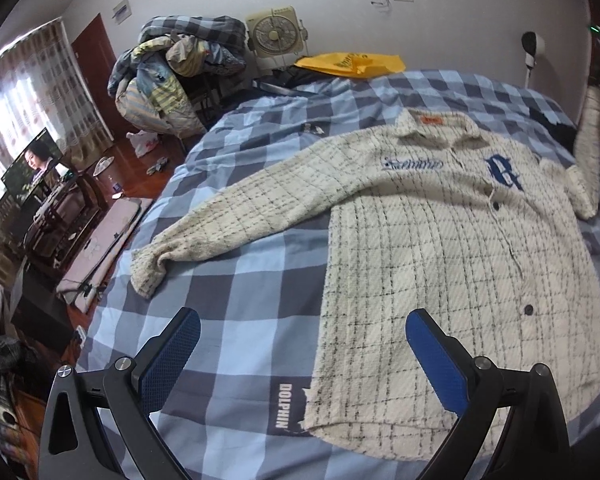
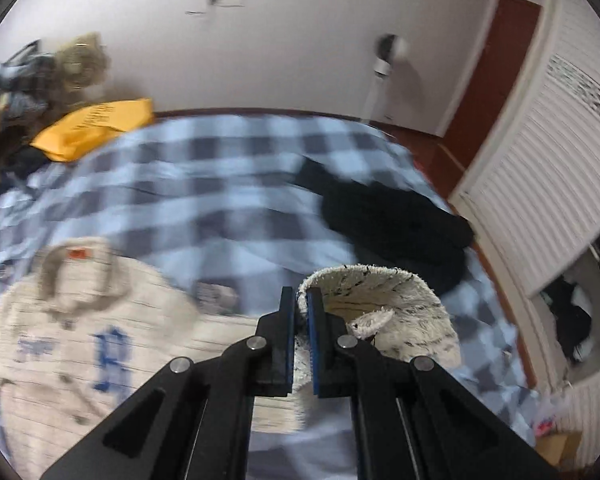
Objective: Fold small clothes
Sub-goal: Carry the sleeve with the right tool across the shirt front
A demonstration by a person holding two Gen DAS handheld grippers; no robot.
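A cream checked jacket (image 1: 452, 256) with a blue letter R lies face up on the blue plaid bed (image 1: 240, 280). Its left sleeve (image 1: 228, 220) stretches out flat to the left. My left gripper (image 1: 302, 354) is open and empty, hovering over the jacket's lower left hem. My right gripper (image 2: 299, 320) is shut on the cuff of the right sleeve (image 2: 384, 304) and holds it lifted above the bed, to the right of the jacket body (image 2: 80, 344). The lifted sleeve also shows in the left wrist view (image 1: 588, 148). The right wrist view is blurred.
A yellow bag (image 1: 352, 64) and a box fan (image 1: 276, 36) sit at the head of the bed. A heap of bedding (image 1: 176, 76) stands at the back left. A black garment (image 2: 396, 224) lies on the bed's right side. A white louvred wardrobe (image 2: 548, 184) stands on the right.
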